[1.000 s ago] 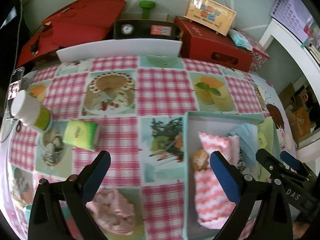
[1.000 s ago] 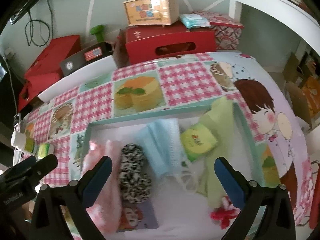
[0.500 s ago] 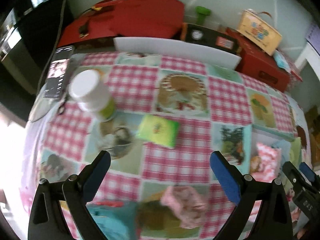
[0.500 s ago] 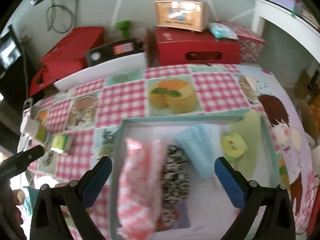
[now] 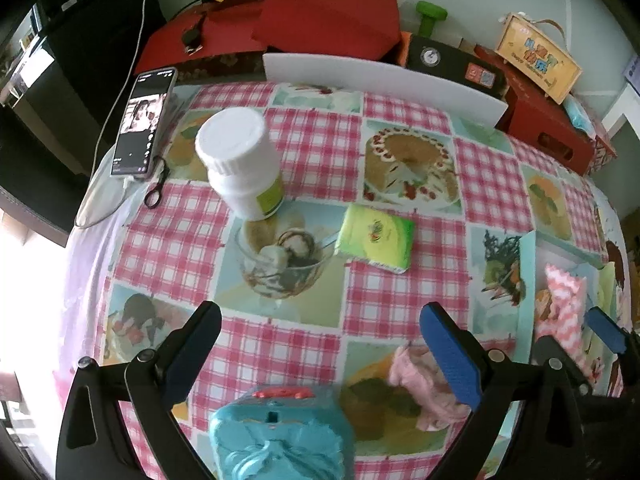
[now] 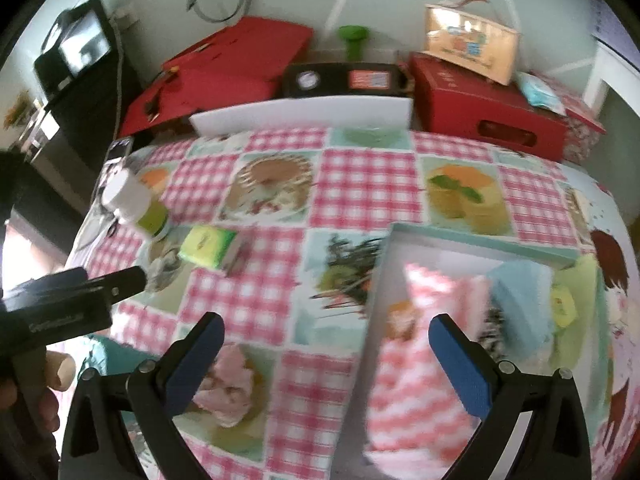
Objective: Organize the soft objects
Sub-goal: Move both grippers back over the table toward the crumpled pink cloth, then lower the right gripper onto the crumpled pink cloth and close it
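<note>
A green tissue pack lies on the checked tablecloth, ahead of my open left gripper. A crumpled pink cloth sits just inside its right finger. A turquoise soft item lies below, between the fingers. The pale teal tray on the right holds a pink zigzag towel, a blue cloth, a spotted roll and a green pack. My right gripper hangs open over the tray's left wall, empty. The pink cloth and the tissue pack appear to its left.
A white bottle with a green label stands left of the tissue pack. A phone lies at the table's far left edge. Red boxes, a white board and a wooden case line the back. A hand holds the left gripper's handle.
Both grippers have swung left, away from the tray, toward the loose items. The left view now centres on the tissue pack and bottle; the turquoise item has come into view.
</note>
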Tool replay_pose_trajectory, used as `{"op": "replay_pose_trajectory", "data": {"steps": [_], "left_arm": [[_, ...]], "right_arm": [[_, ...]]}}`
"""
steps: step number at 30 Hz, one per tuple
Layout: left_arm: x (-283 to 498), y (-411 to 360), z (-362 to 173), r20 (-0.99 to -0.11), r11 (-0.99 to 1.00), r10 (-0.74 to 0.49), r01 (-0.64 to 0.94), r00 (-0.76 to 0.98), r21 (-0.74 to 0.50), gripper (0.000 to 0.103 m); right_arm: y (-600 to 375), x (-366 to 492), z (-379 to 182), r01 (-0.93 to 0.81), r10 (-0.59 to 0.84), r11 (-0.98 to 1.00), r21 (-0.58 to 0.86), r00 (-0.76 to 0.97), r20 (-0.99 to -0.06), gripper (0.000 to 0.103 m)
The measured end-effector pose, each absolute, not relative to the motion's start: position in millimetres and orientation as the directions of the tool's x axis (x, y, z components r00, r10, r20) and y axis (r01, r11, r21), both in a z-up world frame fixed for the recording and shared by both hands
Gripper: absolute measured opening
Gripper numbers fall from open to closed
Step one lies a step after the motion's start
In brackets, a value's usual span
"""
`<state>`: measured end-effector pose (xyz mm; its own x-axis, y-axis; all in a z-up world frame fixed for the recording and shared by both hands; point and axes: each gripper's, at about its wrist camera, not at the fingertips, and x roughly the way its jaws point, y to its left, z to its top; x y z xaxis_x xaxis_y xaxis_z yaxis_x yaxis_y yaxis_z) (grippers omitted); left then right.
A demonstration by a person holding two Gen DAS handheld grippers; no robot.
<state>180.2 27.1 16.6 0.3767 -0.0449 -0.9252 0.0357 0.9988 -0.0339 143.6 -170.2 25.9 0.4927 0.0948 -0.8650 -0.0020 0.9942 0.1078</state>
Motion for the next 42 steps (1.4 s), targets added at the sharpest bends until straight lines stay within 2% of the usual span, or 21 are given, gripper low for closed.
{"op": "replay_pose_trajectory", "data": {"steps": [10, 29, 42], "left_arm": [[181, 41, 6, -0.94, 0.999, -0.041, 0.016, 0.338, -0.038, 0.099], [187, 39, -12, -0.957, 1.0, -0.002, 0.026, 0.29, 0.006, 0.099], [192, 36, -17, -0.958, 0.999, 0.032, 0.016, 0.285, 0.038, 0.099]], "right_arm": [[-120, 141, 3, -0.123, 0.141, 0.988, 0.098, 0.418, -0.898, 0.103], [-90, 140, -57, -0.213, 0.1, 0.976, 0.044, 0.261, -0.96, 0.103], [-78, 134, -79, -0.237, 0.06, 0.972, -0.006, 0.271, -0.961, 0.103]]}}
